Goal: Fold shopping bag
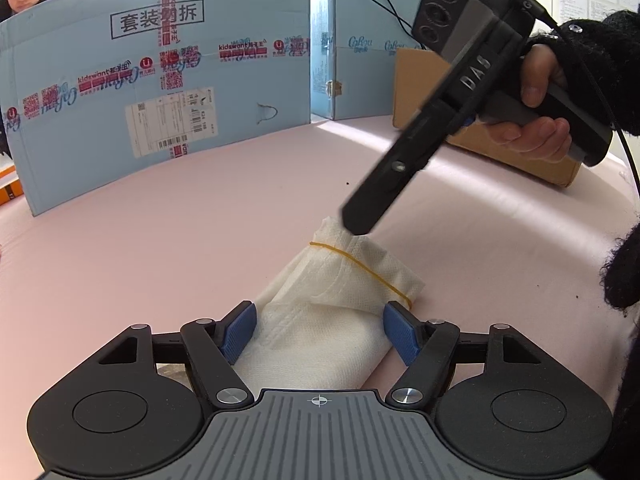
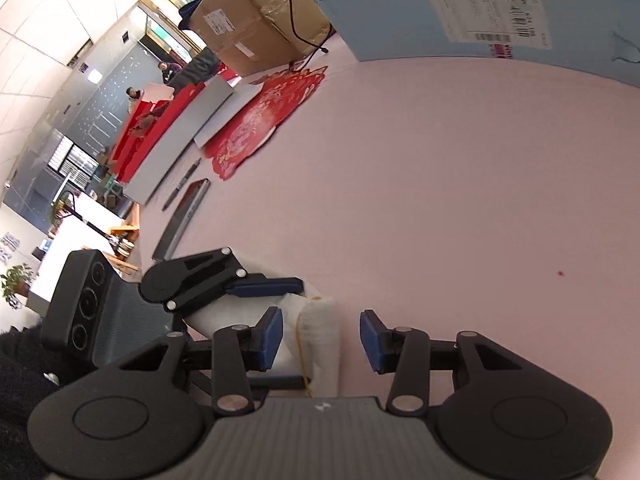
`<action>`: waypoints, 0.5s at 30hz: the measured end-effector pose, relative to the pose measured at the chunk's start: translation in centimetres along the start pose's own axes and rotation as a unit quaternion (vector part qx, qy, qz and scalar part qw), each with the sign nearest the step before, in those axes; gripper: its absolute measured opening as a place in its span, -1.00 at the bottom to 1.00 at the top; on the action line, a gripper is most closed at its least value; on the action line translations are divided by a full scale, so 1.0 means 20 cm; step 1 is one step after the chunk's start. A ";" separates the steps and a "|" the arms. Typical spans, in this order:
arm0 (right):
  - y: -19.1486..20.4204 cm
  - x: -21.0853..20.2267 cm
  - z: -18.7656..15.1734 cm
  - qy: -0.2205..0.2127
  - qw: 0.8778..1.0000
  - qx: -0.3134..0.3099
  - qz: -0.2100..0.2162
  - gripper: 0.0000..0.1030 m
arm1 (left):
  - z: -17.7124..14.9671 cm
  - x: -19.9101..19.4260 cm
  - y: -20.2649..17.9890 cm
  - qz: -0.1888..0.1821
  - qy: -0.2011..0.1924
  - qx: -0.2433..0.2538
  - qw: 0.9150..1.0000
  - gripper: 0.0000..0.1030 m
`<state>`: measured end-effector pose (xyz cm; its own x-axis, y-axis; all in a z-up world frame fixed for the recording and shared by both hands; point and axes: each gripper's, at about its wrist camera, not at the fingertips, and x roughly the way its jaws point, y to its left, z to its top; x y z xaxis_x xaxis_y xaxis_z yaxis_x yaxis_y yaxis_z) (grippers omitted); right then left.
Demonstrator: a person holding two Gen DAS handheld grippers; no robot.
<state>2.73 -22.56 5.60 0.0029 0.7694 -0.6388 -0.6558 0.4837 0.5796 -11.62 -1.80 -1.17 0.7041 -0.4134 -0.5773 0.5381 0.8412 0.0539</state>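
Bag folded and banded, nearly done.
The bag [image 1: 320,320] lies on the pink worktop [image 1: 160,260], a rubber band [image 1: 360,266] around it; left tool [image 1: 320,332] released astride it; right tool [image 2: 322,340] released over its end.

The shopping bag [image 1: 320,320] is made of white non-woven cloth, matt and finely textured; a smooth pink cover is seen on the table [image 1: 160,260].

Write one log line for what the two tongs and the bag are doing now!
bag: rolled, rubber band on | left tongs: open, straddling bag | right tongs: open at bag's far end
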 end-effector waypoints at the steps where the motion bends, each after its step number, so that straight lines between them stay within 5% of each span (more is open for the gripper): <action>1: 0.01 0.00 -0.01 0.010 1.000 -0.018 -0.013 -0.19 | 0.00 0.00 0.00 0.001 0.000 0.001 1.000 0.40; 5: 0.10 0.08 -0.03 0.038 0.991 -0.111 -0.060 -0.43 | 0.00 0.00 -0.01 0.004 0.000 0.005 1.000 0.40; 8: 0.16 0.15 -0.02 0.057 0.987 -0.143 -0.040 -0.56 | 0.00 0.01 -0.01 0.006 0.000 0.006 1.000 0.40; 11: 0.13 0.17 0.00 0.061 0.989 -0.135 -0.027 -0.59 | 0.01 0.01 0.00 0.005 0.001 0.000 1.000 0.41; 15: 0.03 0.14 -0.03 0.036 0.999 -0.027 -0.001 -0.70 | 0.05 -0.01 -0.02 0.028 0.016 -0.015 0.999 0.41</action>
<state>1.85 -20.40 3.90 -0.0487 0.7357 -0.6756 -0.6960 0.4601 0.5512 -11.53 -2.38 -0.34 0.7178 -0.3540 -0.5996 0.4829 0.8734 0.0625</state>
